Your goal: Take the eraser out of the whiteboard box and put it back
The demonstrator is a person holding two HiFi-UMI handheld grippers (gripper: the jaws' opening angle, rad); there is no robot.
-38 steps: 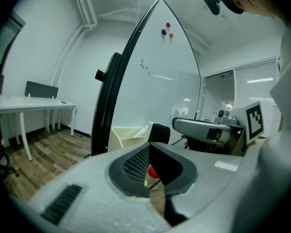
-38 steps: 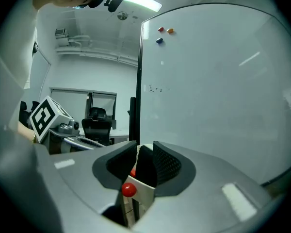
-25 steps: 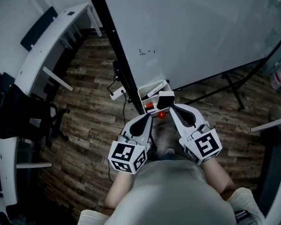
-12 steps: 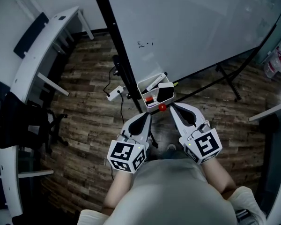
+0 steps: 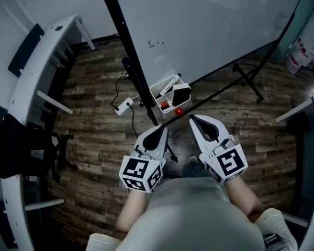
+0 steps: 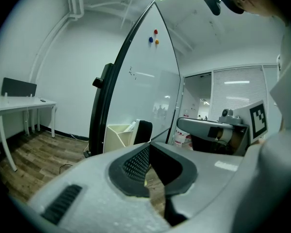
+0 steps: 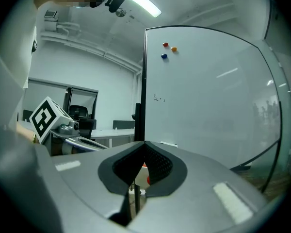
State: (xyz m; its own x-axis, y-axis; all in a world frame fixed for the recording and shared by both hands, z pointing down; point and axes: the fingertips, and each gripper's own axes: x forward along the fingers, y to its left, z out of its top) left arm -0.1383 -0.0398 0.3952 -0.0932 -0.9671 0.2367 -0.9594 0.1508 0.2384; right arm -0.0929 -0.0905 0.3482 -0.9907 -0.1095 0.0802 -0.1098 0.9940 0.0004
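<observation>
My left tool [image 5: 164, 129] and right tool [image 5: 194, 118] are closed, empty; the right sits nearer the eraser [image 5: 181, 94] (upright at the right end of the box [image 5: 155, 95])

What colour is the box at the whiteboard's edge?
The box is white, best seen in the head view.

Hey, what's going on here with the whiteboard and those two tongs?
A person stands facing the whiteboard, a pair of tongs in each hand. The left tongs and right tongs are both shut and empty, short of the box at the board's lower edge. The eraser sits in that box.
</observation>
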